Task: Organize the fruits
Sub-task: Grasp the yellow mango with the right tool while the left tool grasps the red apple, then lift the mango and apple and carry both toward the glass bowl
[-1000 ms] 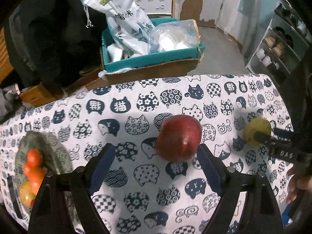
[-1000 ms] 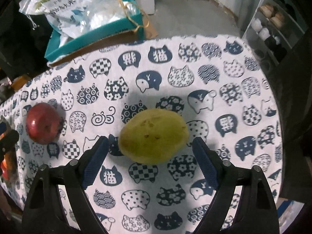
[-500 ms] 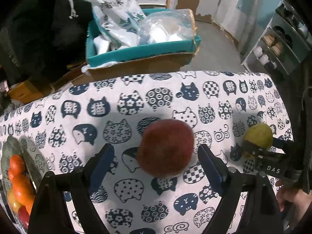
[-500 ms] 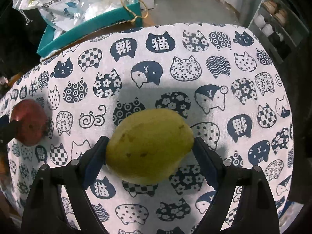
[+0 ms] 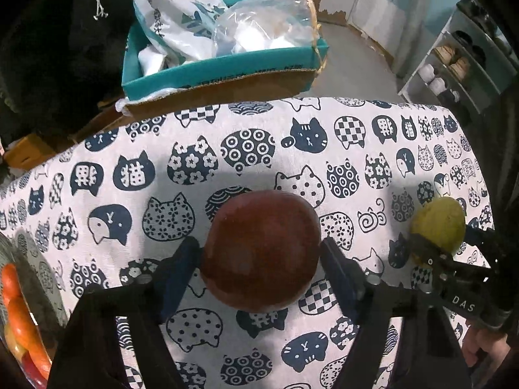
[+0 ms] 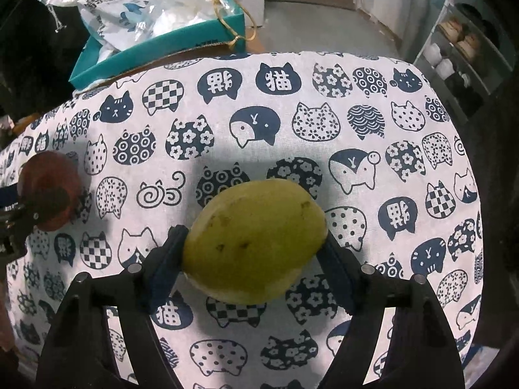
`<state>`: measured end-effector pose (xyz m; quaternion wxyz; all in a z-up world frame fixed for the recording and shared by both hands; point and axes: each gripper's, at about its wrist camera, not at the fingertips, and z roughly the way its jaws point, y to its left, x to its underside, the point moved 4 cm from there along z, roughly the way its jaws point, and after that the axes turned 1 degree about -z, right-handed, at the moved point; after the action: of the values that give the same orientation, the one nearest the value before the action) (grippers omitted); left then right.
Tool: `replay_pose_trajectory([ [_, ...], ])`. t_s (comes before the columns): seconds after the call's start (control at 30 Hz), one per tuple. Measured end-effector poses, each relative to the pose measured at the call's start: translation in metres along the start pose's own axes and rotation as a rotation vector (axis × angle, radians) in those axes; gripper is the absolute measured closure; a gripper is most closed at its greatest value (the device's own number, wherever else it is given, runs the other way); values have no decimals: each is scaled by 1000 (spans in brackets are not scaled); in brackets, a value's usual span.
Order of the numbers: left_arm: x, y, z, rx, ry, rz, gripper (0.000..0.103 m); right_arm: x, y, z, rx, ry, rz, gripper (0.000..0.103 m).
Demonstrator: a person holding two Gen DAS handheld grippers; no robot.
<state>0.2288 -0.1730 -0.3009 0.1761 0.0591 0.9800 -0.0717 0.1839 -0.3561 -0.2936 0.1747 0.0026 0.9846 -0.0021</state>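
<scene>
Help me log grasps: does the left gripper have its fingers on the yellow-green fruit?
No, the left gripper has its fingers against the red apple; the mango sits in the right gripper.

A round dark-red apple [image 5: 261,249] and a speckled yellow-green mango [image 6: 254,241] lie well apart on the cat-print cloth [image 6: 324,97].

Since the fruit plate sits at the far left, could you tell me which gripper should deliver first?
Left, probably: the left gripper clamps the red apple nearer the plate; the right gripper holds the mango farther away.
</scene>
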Motion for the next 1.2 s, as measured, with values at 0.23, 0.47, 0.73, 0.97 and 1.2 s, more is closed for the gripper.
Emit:
replay_pose_trajectory([
  [0.23,5,7,-1,-5,6,-23,38,4,0,-5,14,-19,-4,25],
  [0.47,18,13,-13,-30,-22,-29,39,3,6,-18,21,-58,-17,25],
  [0.73,26,21,-44,-55,-85,-34,39,5,17,-40,29,-100,-38,25],
  [0.97,33,28,-83,-74,-152,-37,39,6,27,-73,36,-155,-49,25],
  [1.2,42,37,-118,-95,-209,-47,39,7,38,-111,42,-212,-62,25],
])
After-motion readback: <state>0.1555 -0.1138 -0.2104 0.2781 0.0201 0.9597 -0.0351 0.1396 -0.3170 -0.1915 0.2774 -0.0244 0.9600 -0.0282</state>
